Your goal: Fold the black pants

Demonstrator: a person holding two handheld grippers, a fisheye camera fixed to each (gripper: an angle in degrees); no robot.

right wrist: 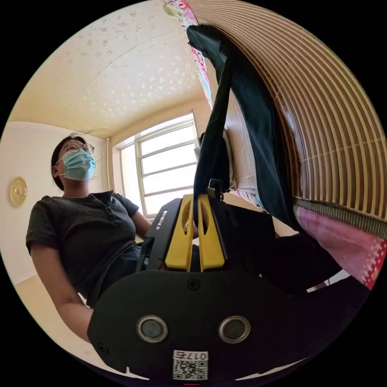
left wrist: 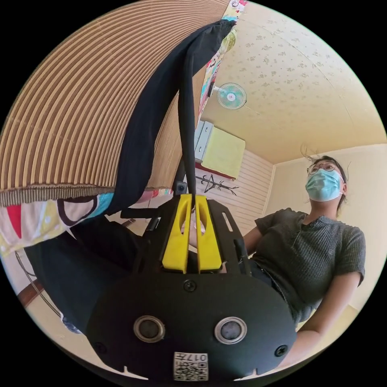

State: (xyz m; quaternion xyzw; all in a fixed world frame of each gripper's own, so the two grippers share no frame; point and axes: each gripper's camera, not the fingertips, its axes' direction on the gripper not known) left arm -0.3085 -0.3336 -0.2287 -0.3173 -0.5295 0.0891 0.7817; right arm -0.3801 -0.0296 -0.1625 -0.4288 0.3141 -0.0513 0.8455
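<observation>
Both tongs (left wrist: 192,198) (right wrist: 197,197) pinch the black pants (left wrist: 153,121).

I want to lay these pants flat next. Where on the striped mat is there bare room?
In the left gripper view, the striped mat is bare beside the black pants, up to its woven edge. In the right gripper view, bare mat lies past the pants. It is crowded where fabric rises taut from the left tool and right tool.
</observation>
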